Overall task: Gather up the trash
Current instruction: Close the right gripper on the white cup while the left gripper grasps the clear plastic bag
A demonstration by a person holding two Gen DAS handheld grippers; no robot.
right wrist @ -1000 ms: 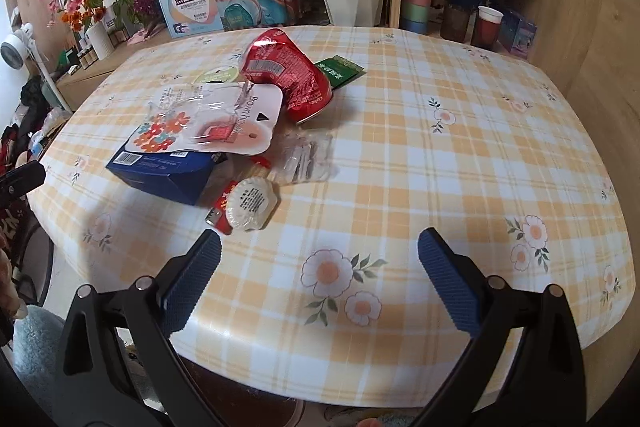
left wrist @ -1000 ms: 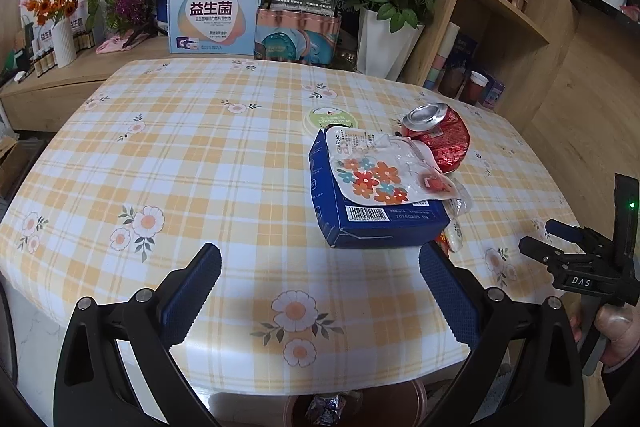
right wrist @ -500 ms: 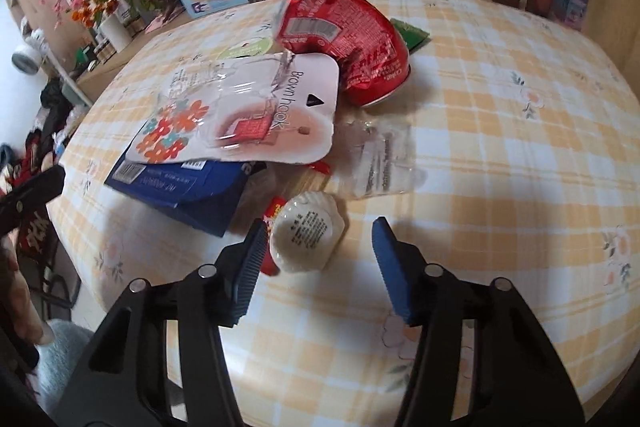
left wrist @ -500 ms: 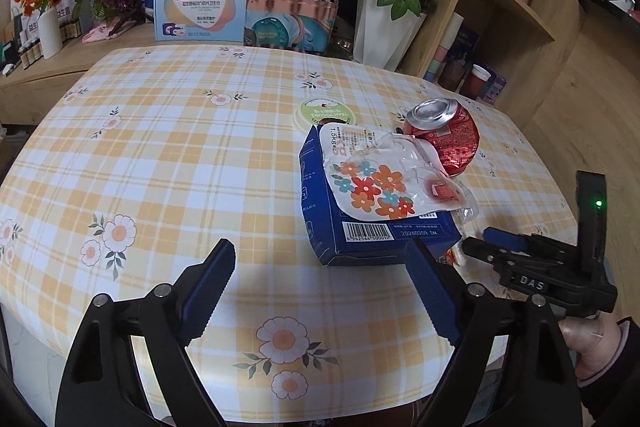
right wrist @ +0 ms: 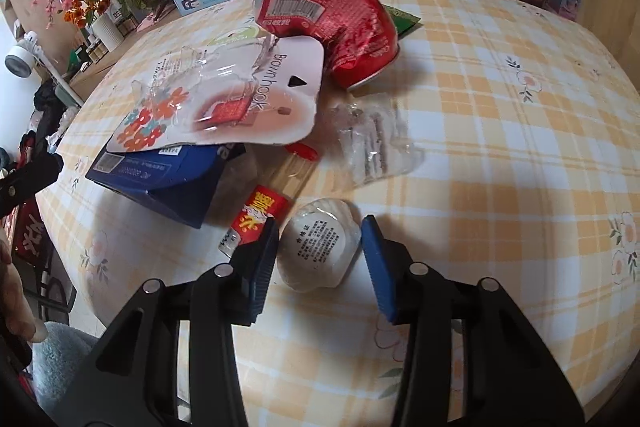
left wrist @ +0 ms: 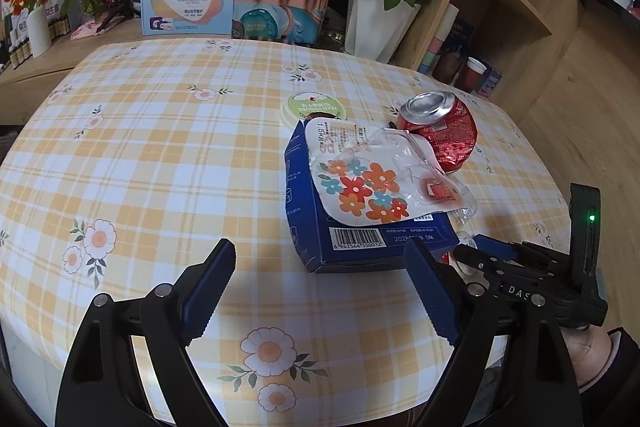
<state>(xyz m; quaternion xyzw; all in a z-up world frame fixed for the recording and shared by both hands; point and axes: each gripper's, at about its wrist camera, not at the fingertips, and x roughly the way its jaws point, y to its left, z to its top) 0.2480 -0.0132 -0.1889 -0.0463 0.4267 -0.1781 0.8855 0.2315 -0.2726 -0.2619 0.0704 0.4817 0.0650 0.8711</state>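
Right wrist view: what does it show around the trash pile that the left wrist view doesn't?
Only the right wrist view: the white shell-shaped cup between the right gripper pads, whose jaws have just been closing around it with small gaps left; the red wrapper; the clear bag.

Only the left wrist view: the green lid in full and the open left gripper short of the box.

Both: blue box, flowered blister pack, crushed red can, checked tablecloth.
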